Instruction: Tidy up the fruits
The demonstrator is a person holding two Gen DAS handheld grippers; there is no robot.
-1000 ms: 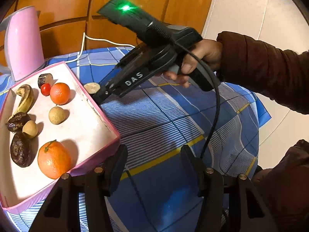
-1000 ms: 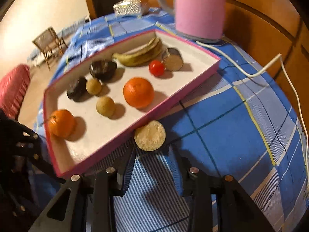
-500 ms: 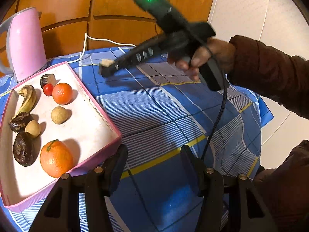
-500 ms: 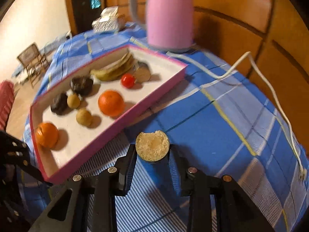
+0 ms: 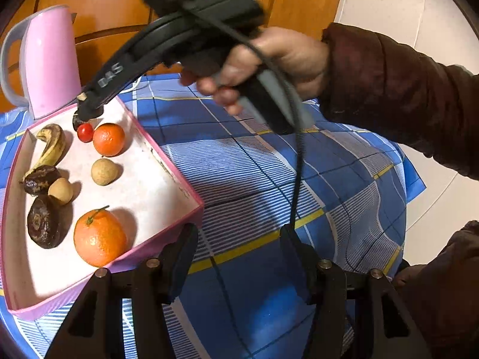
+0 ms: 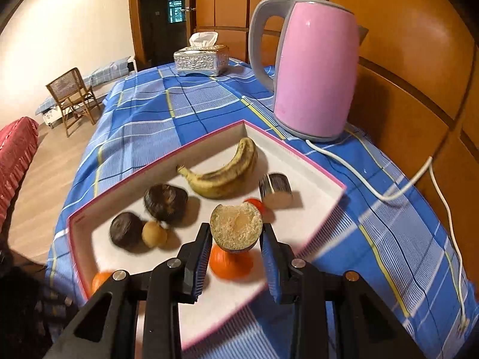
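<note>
Above the pink-rimmed white tray (image 6: 302, 152), the right gripper (image 6: 236, 246) holds a round, tan, cut-faced fruit piece (image 6: 236, 224), its jaws narrowed onto it from both sides. Under it on the tray lie a spotted yellow banana (image 6: 227, 173), a small red tomato (image 5: 85, 132), two oranges (image 5: 108, 139) and dark brown fruits (image 6: 165, 202). At the tray's near corner, over the blue checked tablecloth (image 5: 254, 161), the left gripper (image 5: 239, 257) hangs part open with nothing between its jaws.
</note>
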